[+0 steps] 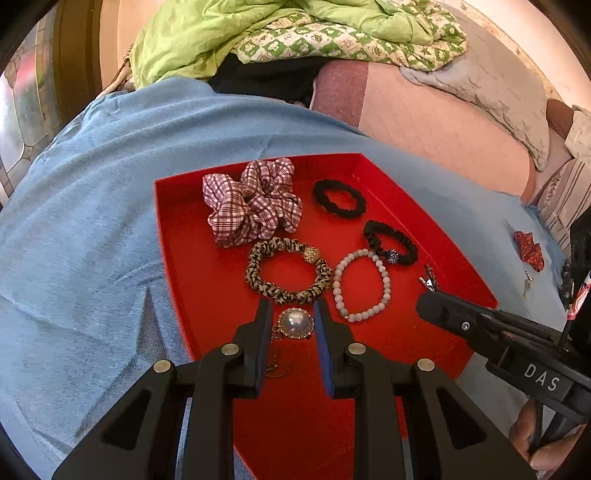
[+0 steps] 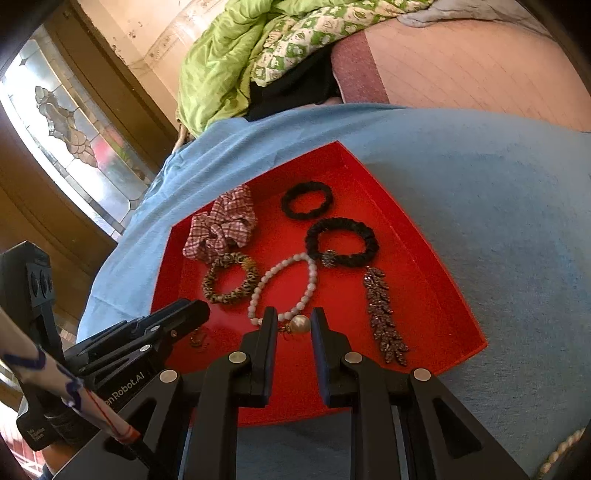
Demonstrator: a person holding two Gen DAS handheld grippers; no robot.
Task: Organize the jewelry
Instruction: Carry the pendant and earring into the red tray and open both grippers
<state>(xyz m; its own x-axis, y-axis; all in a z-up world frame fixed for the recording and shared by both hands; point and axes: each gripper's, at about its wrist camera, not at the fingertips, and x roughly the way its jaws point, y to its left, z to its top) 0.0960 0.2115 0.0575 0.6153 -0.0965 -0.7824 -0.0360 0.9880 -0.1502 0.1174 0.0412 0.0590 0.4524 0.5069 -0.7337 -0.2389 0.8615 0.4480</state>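
A red tray on a blue cloth holds a plaid scrunchie, a black hair tie, a black beaded scrunchie, a leopard scrunchie and a white bead bracelet. My left gripper is shut on a rhinestone-rimmed pearl earring low over the tray's near part, its gold part dangling beneath. My right gripper is shut on a second pearl earring just past the bracelet. A sparkly leaf-shaped clip lies to its right.
The blue cloth covers a bed, with a green quilt and a grey pillow behind it. A red bow lies on the cloth right of the tray. A pearl strand shows at the near right. A window stands to the left.
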